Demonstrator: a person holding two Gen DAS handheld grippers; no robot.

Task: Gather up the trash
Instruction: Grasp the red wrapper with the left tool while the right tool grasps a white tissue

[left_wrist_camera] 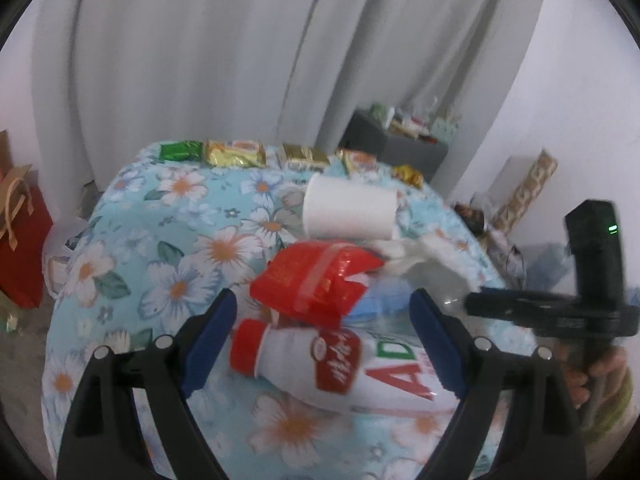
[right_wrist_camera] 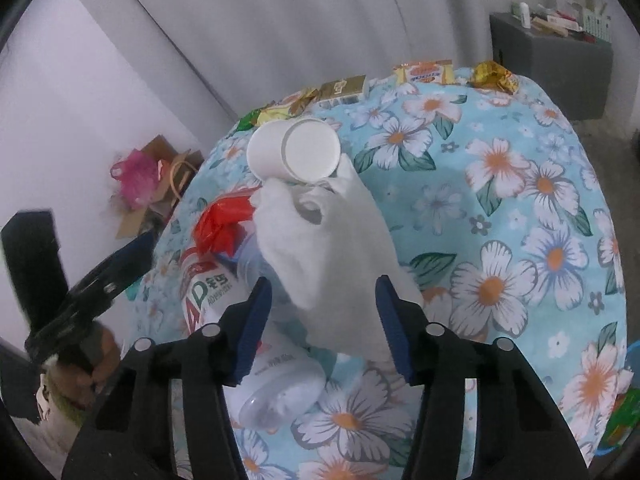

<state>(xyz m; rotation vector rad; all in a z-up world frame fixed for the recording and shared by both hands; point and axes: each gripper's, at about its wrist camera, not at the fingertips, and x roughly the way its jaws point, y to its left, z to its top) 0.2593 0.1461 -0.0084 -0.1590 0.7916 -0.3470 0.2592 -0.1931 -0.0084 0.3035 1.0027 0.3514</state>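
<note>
The left gripper (left_wrist_camera: 324, 330) stood with its blue-padded jaws spread wide and nothing between the pads in contact; the right gripper (right_wrist_camera: 322, 322) was likewise spread and gripped nothing. The trash lay in one cluster on the floral tablecloth (left_wrist_camera: 180, 240). In the left wrist view, the white bottle (left_wrist_camera: 340, 364) lay on its side directly ahead of the left gripper, within the span of the open jaws, its long axis running from about 9 o'clock, where the red cap (left_wrist_camera: 245, 346) pointed, to about 3 o'clock. The axis therefore lay across the jaw opening rather than along it, so a closing grasp would probably meet the bottle's ends unless the wrist was rolled first. The red wrapper (left_wrist_camera: 316, 280) rested over the bottle at 12 o'clock from the jaws, the white paper cup (left_wrist_camera: 350, 210) lay on its side beyond that, and a crumpled white tissue (left_wrist_camera: 408, 252) sat at about 1 o'clock. In the right wrist view, the tissue (right_wrist_camera: 336, 248) was draped over the bottle (right_wrist_camera: 276, 380) and ran from 12 o'clock down into the gap between the spread fingers, with the cup (right_wrist_camera: 294, 152) touching its far end. Judged from both views, the left gripper was nearer the bottle and the right gripper nearer the tissue. Snack packets (left_wrist_camera: 234, 154) lined the far table edge, well apart from both grippers.
</note>
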